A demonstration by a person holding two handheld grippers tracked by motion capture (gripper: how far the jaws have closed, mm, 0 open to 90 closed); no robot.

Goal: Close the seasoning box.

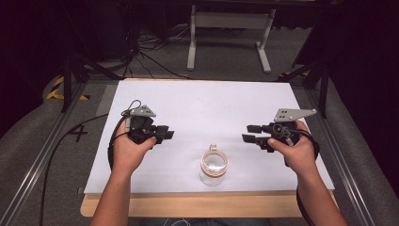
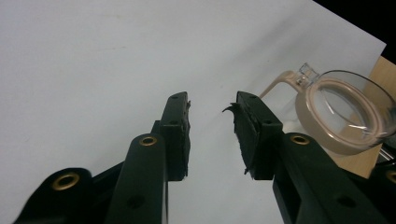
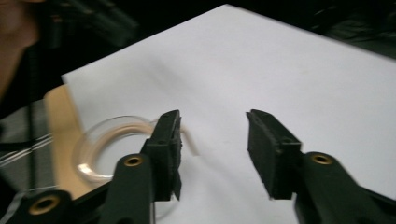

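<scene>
White sheeting is covering the counter (image 1: 197, 108), and its wooden edge is showing along the near side. Sitting upright at 6 o'clock of the sheet, close to that near edge, is the glass jar (image 1: 213, 167), placed between the two hands and touching neither.

The jar is looking rigid, smooth-walled and breakable, and moderately heavy for its size; hard pads are likely to be slipping on bare glass. A tan sealing ring (image 2: 327, 116) is running round the mouth, and a wire clasp (image 2: 306, 72) is projecting from the rim at 12 o'clock. The ring is probably offering the better friction. Gripping across the upper wall just under the rim, with light pressure, is appearing the safer hold; the clasp is looking too thin to be carrying the load.

The left tool (image 1: 165, 135) is hovering at 10 o'clock of the jar, jaws standing moderately apart and holding nothing. The right tool (image 1: 251, 133) is hovering at 2 o'clock of the jar, jaws standing wide and holding nothing. In the right gripper view the jar's mouth is lying partly behind one jaw, farther off.
</scene>
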